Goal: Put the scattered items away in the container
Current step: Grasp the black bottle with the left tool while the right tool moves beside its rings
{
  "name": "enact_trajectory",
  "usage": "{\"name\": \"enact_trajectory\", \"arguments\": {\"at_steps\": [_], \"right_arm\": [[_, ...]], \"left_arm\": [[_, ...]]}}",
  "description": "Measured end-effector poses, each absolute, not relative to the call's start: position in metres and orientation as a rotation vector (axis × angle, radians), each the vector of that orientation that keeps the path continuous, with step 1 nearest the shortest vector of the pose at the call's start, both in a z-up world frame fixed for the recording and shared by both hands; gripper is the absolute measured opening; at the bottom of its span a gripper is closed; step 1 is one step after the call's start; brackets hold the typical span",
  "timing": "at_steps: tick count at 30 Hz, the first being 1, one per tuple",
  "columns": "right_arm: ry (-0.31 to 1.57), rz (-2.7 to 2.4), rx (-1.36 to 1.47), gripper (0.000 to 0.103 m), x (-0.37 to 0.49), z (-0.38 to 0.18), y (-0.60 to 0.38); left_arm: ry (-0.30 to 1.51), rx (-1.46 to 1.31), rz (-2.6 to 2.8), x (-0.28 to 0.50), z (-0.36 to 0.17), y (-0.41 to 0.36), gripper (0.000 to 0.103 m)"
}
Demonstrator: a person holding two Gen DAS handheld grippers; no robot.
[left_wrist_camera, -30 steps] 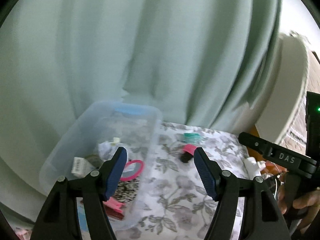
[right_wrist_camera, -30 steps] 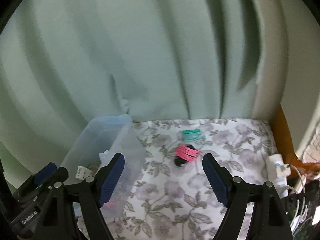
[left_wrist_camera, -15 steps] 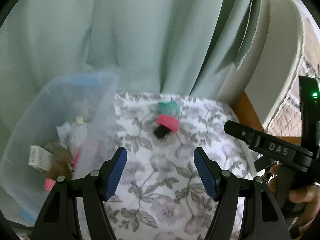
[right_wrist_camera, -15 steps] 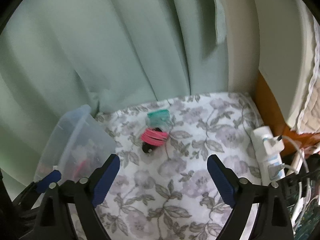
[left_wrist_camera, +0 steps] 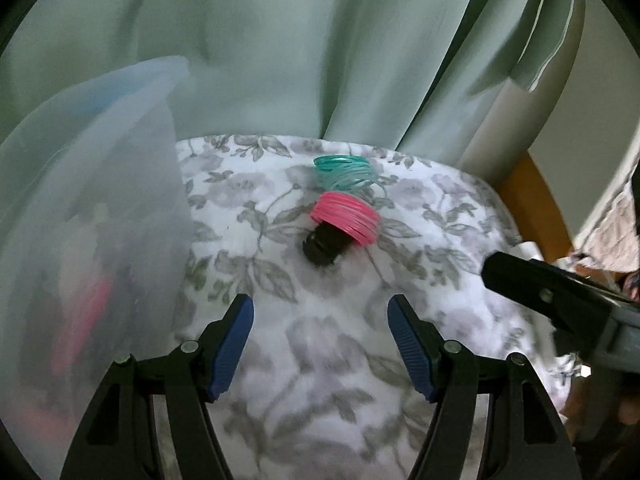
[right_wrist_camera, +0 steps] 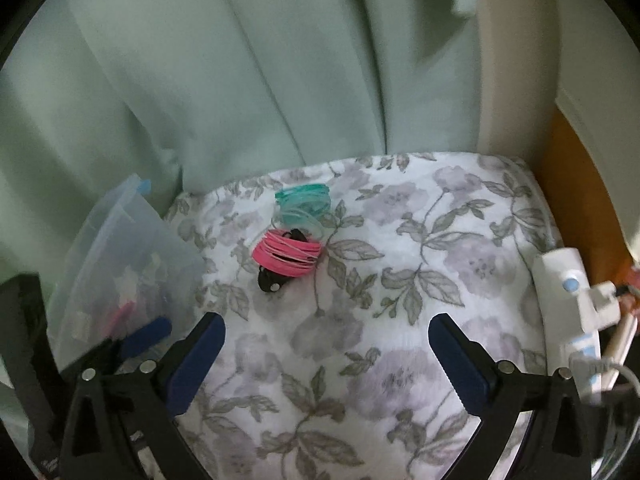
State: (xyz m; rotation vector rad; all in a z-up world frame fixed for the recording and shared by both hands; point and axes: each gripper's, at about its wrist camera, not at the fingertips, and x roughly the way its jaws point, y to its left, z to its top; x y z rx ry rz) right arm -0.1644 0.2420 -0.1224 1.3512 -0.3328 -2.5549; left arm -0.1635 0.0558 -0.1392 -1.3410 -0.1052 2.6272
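L gripper (left_wrist_camera: 320, 320): fingers spread wide, nothing between the blue pads (left_wrist_camera: 234, 344), held above the floral cloth (left_wrist_camera: 320, 360). Straight ahead of the fingers, a bit beyond the tips, lies the pink bands bundle (left_wrist_camera: 347, 218), wrapped around a black clip (left_wrist_camera: 322, 248) whose end sticks out toward the gripper. Just behind the pink one, touching or nearly so, is the teal bundle (left_wrist_camera: 344, 172). To the left of the L fingers, close by, stands the clear bin (left_wrist_camera: 100, 200); blurred pink things show through its wall, I cannot tell what they are. To the right of the fingers the other gripper's black body comes into view.

R gripper (right_wrist_camera: 326, 340): fingers also wide apart, holding nothing, above the same cloth (right_wrist_camera: 400, 280). Pink bundle (right_wrist_camera: 287, 258) is ahead and left of centre, with the clip (right_wrist_camera: 270, 282) under it; teal bundle (right_wrist_camera: 304, 200) just beyond. Bin (right_wrist_camera: 132, 248) is left of the left finger, with the L gripper's blue pad in front of it. Far right of the fingers, at the cloth edge, a white power strip (right_wrist_camera: 568, 300) with a plug in it. Behind all hangs a green curtain (right_wrist_camera: 240, 60).
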Motion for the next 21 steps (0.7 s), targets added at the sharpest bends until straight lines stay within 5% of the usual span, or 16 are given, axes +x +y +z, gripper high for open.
{"name": "enact_trajectory", "arguments": {"at_steps": [18, 21], "right_arm": [[-0.27, -2.465, 1.464, 0.094, -0.218, -0.158, 0.232], [-0.25, -2.471, 1.441, 0.088, -0.228, -0.158, 0.226]], "left_arm": [[0.053, -1.324, 2.548, -0.228, -0.184, 0.08, 0.07], [0.049, -1.294, 2.517, -0.232, -0.184, 0.084, 0.059]]}}
